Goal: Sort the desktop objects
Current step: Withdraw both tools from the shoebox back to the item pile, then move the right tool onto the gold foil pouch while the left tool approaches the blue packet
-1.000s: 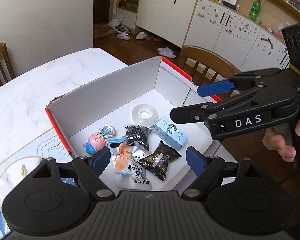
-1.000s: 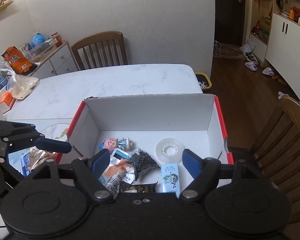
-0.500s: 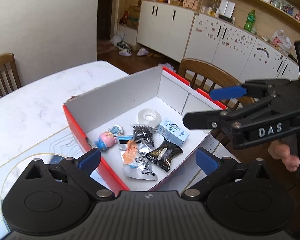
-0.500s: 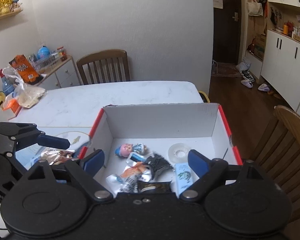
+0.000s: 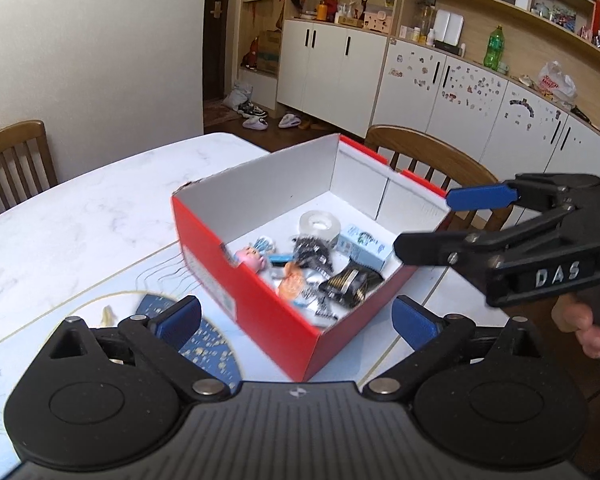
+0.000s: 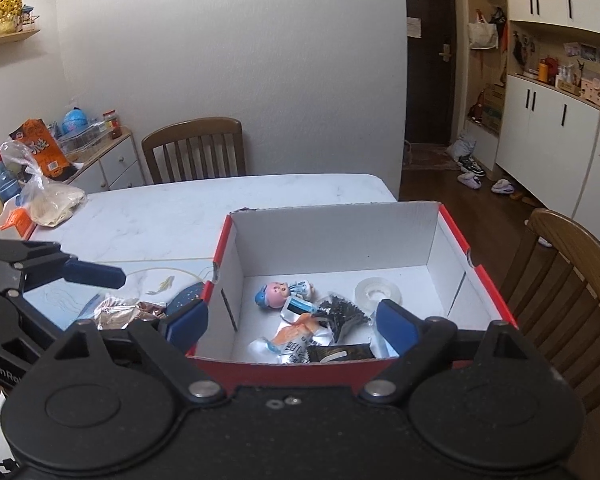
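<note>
My left gripper [image 5: 296, 320]: released, empty. My right gripper [image 6: 292, 322]: released, empty. Red box [image 5: 260, 308] on counter [image 5: 80, 220]: doll [image 6: 278, 294], tape roll [image 6: 377, 290], snack packets [image 6: 296, 338].

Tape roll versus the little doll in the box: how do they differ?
The tape roll is a clear, colourless ring lying flat; the doll is a solid figure with a pink face and blue cap, lying on its side. The tape roll sits alone nearer the right wall; the doll touches the wrapper pile. Both rest on the floor of the box, ungripped.
</note>
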A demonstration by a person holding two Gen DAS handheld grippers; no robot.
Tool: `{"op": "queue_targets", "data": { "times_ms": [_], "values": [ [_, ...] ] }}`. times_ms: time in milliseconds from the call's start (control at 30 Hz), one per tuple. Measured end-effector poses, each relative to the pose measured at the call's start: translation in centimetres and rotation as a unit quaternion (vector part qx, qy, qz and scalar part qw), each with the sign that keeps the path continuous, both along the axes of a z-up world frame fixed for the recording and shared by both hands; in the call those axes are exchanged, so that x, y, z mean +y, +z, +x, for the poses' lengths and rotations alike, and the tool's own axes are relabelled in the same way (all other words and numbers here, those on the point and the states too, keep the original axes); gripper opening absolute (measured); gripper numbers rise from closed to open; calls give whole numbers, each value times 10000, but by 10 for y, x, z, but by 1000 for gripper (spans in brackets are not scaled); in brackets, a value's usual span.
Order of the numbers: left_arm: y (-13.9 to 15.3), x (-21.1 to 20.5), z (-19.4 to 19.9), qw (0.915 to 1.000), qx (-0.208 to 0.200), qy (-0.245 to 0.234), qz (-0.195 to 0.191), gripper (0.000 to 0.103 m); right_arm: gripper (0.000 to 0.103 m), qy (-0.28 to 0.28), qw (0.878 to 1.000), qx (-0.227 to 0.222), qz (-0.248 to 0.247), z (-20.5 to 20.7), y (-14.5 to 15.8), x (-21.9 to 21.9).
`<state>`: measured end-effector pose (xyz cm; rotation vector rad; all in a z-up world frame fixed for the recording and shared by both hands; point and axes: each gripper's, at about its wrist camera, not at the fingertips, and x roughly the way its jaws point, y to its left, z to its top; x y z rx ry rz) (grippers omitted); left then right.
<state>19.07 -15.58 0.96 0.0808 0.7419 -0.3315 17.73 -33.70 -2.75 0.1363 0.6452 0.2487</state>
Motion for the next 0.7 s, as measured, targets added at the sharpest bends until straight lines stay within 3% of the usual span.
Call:
{"op": "queue_targets", "data": {
  "times_ms": [233, 700],
  "values": [
    [-3, 32, -23, 9999, -26, 132, 22, 102, 91, 28, 10000, -29, 25, -12, 4, 27],
    [-19, 107, -71, 9964, 86, 829, 162, 102, 91, 341, 9994, -98, -5, -20, 3, 91]
  ]
}}
